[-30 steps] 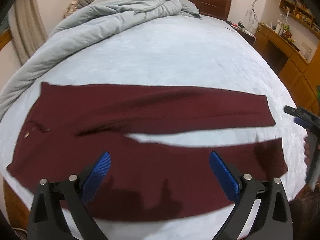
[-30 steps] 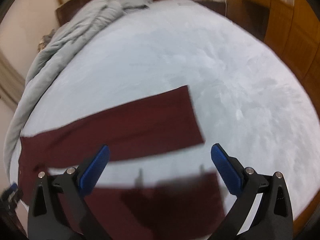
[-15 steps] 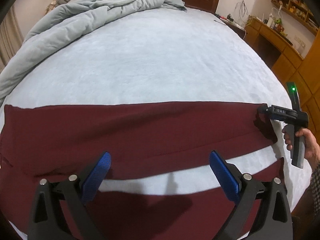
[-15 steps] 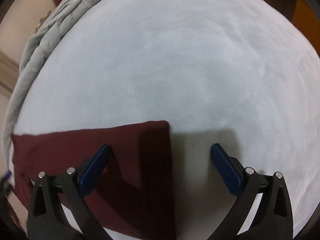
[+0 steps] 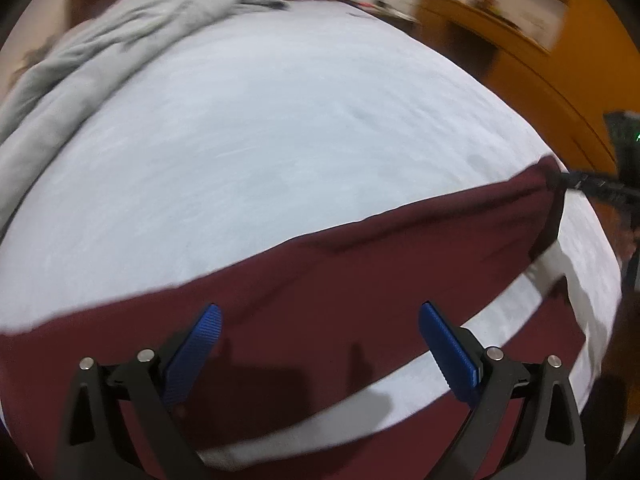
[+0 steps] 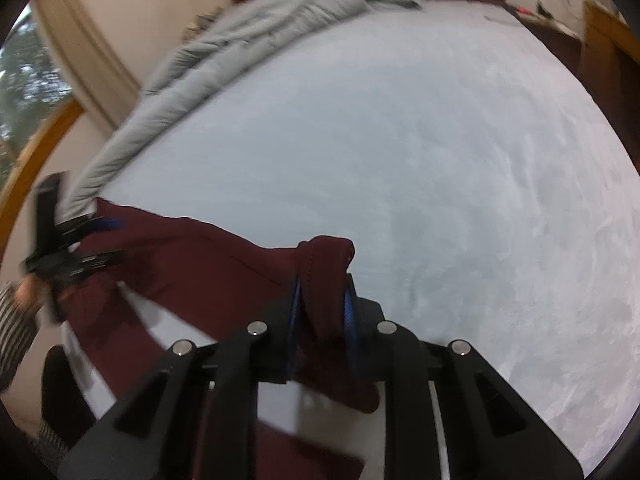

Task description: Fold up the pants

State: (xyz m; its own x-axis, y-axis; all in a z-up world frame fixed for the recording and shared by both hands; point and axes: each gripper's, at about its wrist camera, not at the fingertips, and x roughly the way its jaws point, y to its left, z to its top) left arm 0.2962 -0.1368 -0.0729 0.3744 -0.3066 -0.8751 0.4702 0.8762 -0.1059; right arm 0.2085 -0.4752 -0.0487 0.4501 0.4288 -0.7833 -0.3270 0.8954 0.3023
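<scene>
Dark red pants (image 5: 360,264) lie across the light bed sheet (image 5: 280,120), legs stretching right. My left gripper (image 5: 320,340) is open, its blue pads just above the upper part of the far leg, near the waist end. My right gripper (image 6: 322,300) is shut on the bunched cuff of the far leg (image 6: 324,256) and lifts it off the sheet. It also shows at the right edge of the left wrist view (image 5: 560,180), pulling that cuff corner up. The left gripper shows at the left of the right wrist view (image 6: 100,240), over the waist end.
A grey duvet (image 5: 120,40) is heaped along the far left of the bed. Wooden cabinets (image 5: 520,52) stand to the right. A curtain and window (image 6: 60,60) are at the left. A strip of sheet (image 5: 500,340) shows between the two legs.
My right gripper has closed on the far leg's cuff and lifted it. My left gripper has moved closer over the far leg and stays open.
</scene>
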